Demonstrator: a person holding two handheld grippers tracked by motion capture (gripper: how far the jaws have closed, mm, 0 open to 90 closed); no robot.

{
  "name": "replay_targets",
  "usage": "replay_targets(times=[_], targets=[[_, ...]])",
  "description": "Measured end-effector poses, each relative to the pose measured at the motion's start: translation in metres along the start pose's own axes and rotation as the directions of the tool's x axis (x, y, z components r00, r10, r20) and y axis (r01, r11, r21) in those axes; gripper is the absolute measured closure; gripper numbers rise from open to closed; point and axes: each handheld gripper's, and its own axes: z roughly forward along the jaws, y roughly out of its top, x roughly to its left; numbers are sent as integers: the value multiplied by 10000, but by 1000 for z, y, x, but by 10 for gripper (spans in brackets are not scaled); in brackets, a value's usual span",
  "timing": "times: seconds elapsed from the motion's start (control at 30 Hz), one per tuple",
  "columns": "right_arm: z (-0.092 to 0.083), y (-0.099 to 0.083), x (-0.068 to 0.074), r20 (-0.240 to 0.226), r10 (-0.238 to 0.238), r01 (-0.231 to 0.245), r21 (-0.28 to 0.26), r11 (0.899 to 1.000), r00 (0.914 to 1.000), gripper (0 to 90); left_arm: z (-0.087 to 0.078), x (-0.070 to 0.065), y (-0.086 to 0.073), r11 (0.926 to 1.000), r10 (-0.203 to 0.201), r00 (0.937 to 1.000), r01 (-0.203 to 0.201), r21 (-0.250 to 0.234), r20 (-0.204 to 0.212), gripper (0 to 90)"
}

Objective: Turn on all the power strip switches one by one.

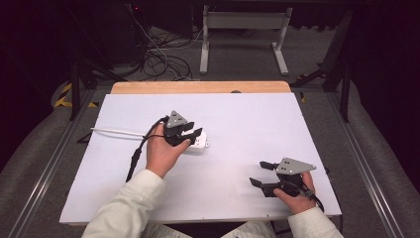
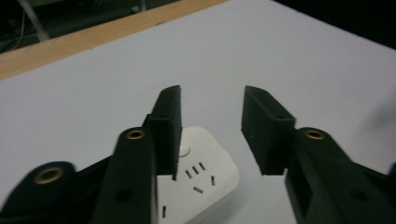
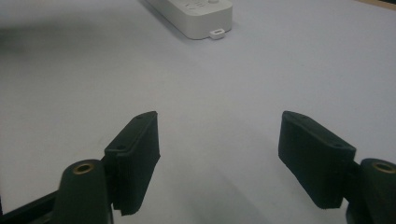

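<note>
High view first: a white power strip (image 1: 197, 143) lies near the middle of the pale table top (image 1: 247, 114), its white cord (image 1: 116, 132) running off to the left across the surface. The left gripper (image 1: 190, 133) hangs right over that strip, held in the person's left hand (image 1: 161, 153), with a black cable looping down from it toward the table's near edge. Over to the left gripper view, and the two black jaws stand parted with clear air between them; the power strip (image 2: 198, 182) sits below and a little to the left of the gap, sockets and a round button showing, and neither pad is pressing on it. Nothing gripped there.

The right gripper (image 1: 258, 173) sits well apart, near the front right corner of the table, in the person's right hand (image 1: 294, 196), grey plate on top. Its own view shows the jaws spread wide over bare table, nothing between them, and the end of the power strip (image 3: 196, 16) far ahead at the top of the picture.
</note>
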Motion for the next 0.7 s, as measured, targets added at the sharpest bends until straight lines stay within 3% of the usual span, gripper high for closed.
replay_targets(times=[0.07, 0.13, 0.2, 0.4, 0.43, 0.5, 0.7], targets=[[0, 0, 0, 14, 16, -16, -2, 10000, 10000, 296, -8, -2, -2, 9998, 102, 9992, -95, -168, 387, 379], [0, 0, 0, 15, 13, -13, -1, 10000, 10000, 295, -15, -5, -4, 9985, 500, 9977, -489, -250, 452, 285], [1, 1, 0, 22, 1, -1, -12, 10000, 10000, 291, -26, -8, -8, 9956, 895, 9953, -883, -317, 370, 269], [1, 0, 0, 42, 36, -36, -28, 10000, 10000, 281, -54, -12, -24, 9893, 1230, 9904, -1173, -869, 639, 218], [1, 0, 0, 44, 34, -34, -32, 10000, 10000, 280, -59, -12, -28, 9903, 1055, 9902, -962, -998, 919, 216], [1, 0, 0, 40, 36, -36, -35, 10000, 10000, 278, -68, -11, -35, 9905, 924, 9898, -803, -1112, 1082, 210], [1, 0, 0, 50, 14, -14, -18, 10000, 10000, 276, -93, -6, -59, 9850, 1423, 9896, -1394, -1017, 215, 198]])
